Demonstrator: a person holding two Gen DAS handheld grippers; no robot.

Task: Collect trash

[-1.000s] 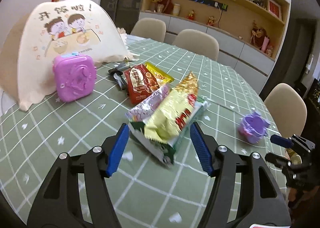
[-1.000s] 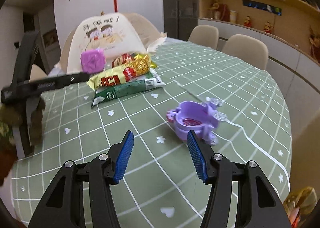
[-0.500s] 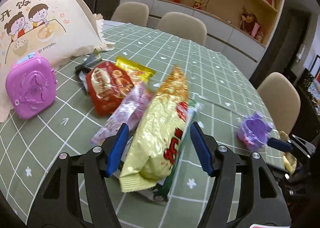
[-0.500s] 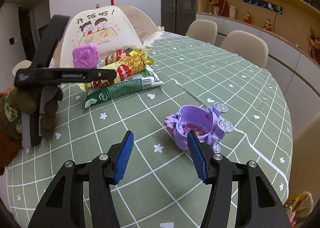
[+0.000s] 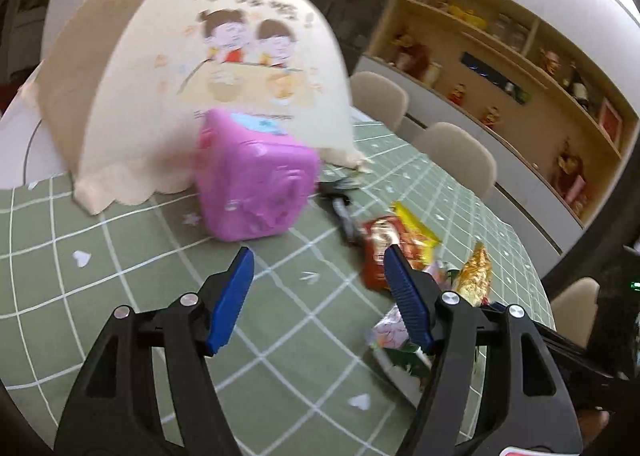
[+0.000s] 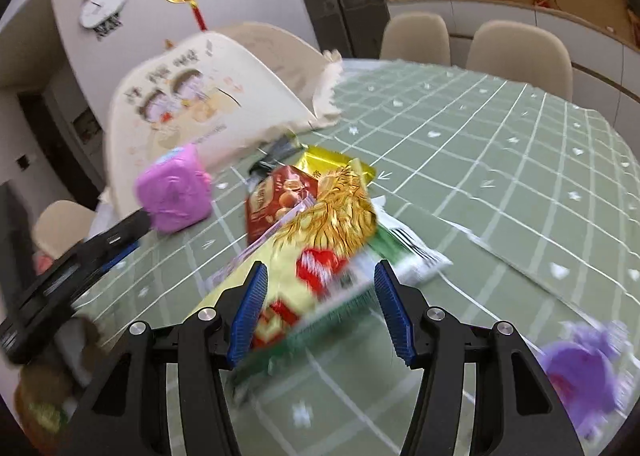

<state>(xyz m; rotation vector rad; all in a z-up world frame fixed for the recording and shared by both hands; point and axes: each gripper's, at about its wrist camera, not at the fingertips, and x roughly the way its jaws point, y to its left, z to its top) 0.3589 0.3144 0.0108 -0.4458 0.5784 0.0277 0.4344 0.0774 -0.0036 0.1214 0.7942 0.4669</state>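
**Closing in on the wrapper pile with both tongs spread**

A green checked tablecloth (image 6: 500,144) covers the table, and a big cream dome food cover (image 5: 224,68) with a cartoon print stands at its far side. Just in front of the cover sits a pink plastic box (image 5: 252,184); a small purple toy (image 6: 576,372) lies well apart, at the right edge of the right wrist view.

The trash is a loose heap of snack wrappers near the middle of the table. Largest is the gold-and-yellow snack bag (image 6: 320,232), lying across a green-and-white packet (image 6: 404,252). Behind them lie a red snack packet (image 6: 276,200) and a small yellow wrapper (image 6: 336,164), and a pale pink wrapper (image 5: 388,332) shows beside the heap in the left wrist view.

The right gripper (image 6: 320,312) is spread wide, with the near end of the gold bag lying between its jaws, though the pads do not appear to press it. The left gripper (image 5: 316,296) is opening, with only bare cloth between its jaws; the pink box lies ahead of it and the heap off to its right.

To do this step well, I judge the right tongs should go deeper over the gold bag's body before closing, since a crinkly foil end would likely slip. Both views are blurred, so slowing before the pinch would help. The left tongs should swing toward the red packet, steering clear of the pink box.
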